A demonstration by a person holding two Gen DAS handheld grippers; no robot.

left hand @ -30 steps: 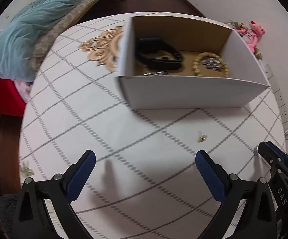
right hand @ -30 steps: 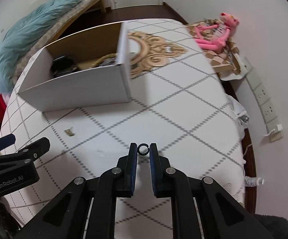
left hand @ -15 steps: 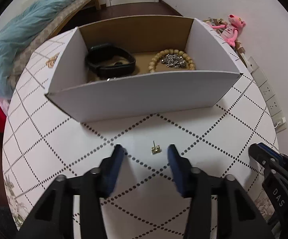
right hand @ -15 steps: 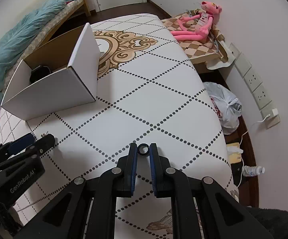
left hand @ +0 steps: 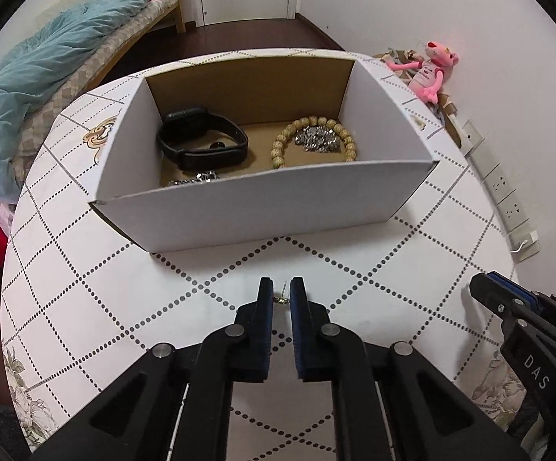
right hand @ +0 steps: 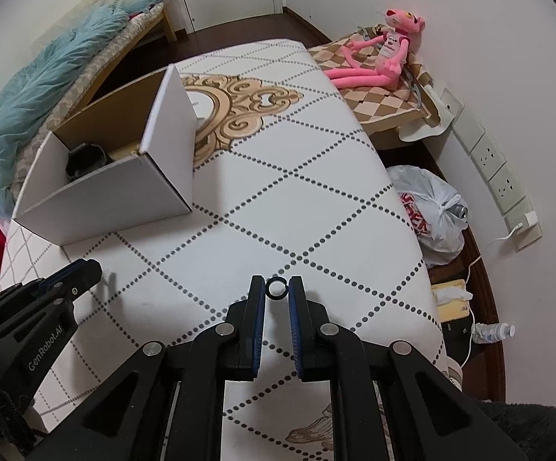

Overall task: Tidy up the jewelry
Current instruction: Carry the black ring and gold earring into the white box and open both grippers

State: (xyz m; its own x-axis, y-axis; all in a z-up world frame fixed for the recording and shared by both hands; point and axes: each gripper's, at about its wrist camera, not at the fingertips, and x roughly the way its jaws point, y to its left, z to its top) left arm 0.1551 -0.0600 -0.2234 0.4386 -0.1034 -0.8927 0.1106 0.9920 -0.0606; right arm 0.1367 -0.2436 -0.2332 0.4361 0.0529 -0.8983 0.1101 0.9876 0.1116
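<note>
From the left wrist, the left hand-held gripper [left hand: 282,295] points down at the bench [left hand: 85,307], its blue pads drawn in tight on a small gold stud earring [left hand: 282,299] that sits on the white, dot-gridded cover just short of the box [left hand: 239,207]. The earring's thin post stands up between the fingertips. The box is white card outside and brown inside, open at the top, and holds a black watch [left hand: 201,139] at the left, a ring of tan beads [left hand: 312,142] at the right with a silvery heap (chain or small pieces, too fine to tell) [left hand: 316,139] lying inside the ring, and another bit of silver chain [left hand: 197,178] against the near wall. The right hand-held gripper [left hand: 508,299] shows at the lower right edge.

From the right wrist, the right hand-held gripper [right hand: 276,288] is nearly closed, pinching a small dark ring [right hand: 276,289] at its tips, clear of the bench. The box [right hand: 124,192] lies away to the upper left, well apart from the ring, and the left hand-held gripper [right hand: 74,272] enters from the left edge. A pink plush toy [right hand: 377,57] sits by the wall
</note>
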